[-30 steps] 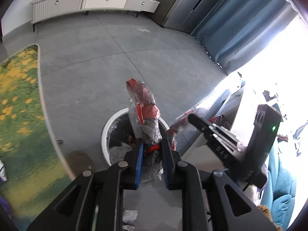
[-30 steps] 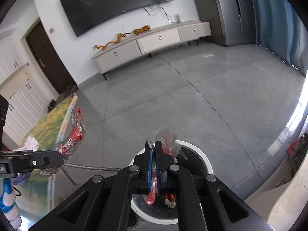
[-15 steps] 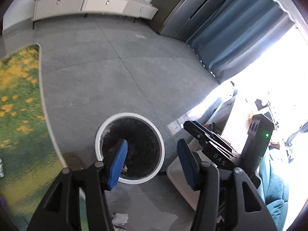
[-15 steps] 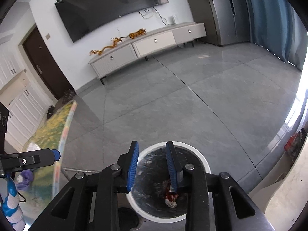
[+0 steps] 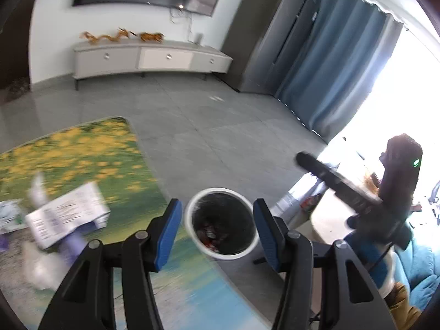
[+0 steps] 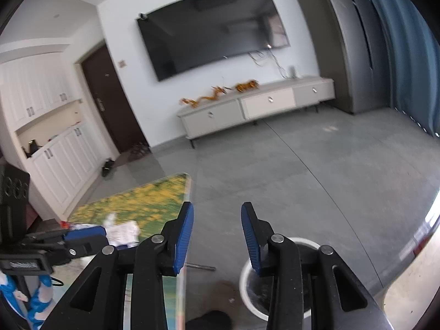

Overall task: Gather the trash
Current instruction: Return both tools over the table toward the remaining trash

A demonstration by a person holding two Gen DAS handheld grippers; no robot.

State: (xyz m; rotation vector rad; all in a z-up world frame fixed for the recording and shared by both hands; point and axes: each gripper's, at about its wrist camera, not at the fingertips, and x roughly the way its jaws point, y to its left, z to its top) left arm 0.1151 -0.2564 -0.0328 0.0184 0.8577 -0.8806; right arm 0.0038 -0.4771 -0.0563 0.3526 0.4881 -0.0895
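A white round trash bin (image 5: 221, 223) with a black liner stands on the grey floor beside the table; red wrappers lie inside it. My left gripper (image 5: 217, 225) is open and empty, high above the bin. My right gripper (image 6: 217, 229) is open and empty, up and left of the bin (image 6: 247, 283); it shows in the left wrist view (image 5: 341, 184) as a dark bar at the right. Blurred white paper trash (image 5: 66, 214) lies on the table with the yellow-flower cloth (image 5: 82, 148), also in the right wrist view (image 6: 121, 231). The left gripper (image 6: 82, 233) shows there beside it.
A low white TV cabinet (image 6: 255, 107) and a wall TV (image 6: 214, 30) stand at the far wall. Blue curtains (image 5: 338, 63) hang at the right. A pale low table (image 5: 327, 220) and a teal sofa (image 5: 418, 269) are right of the bin.
Both grippers let their red plastic wrappers go into the bin and opened. Both have since lifted and tilted up, the left swinging back over the table.
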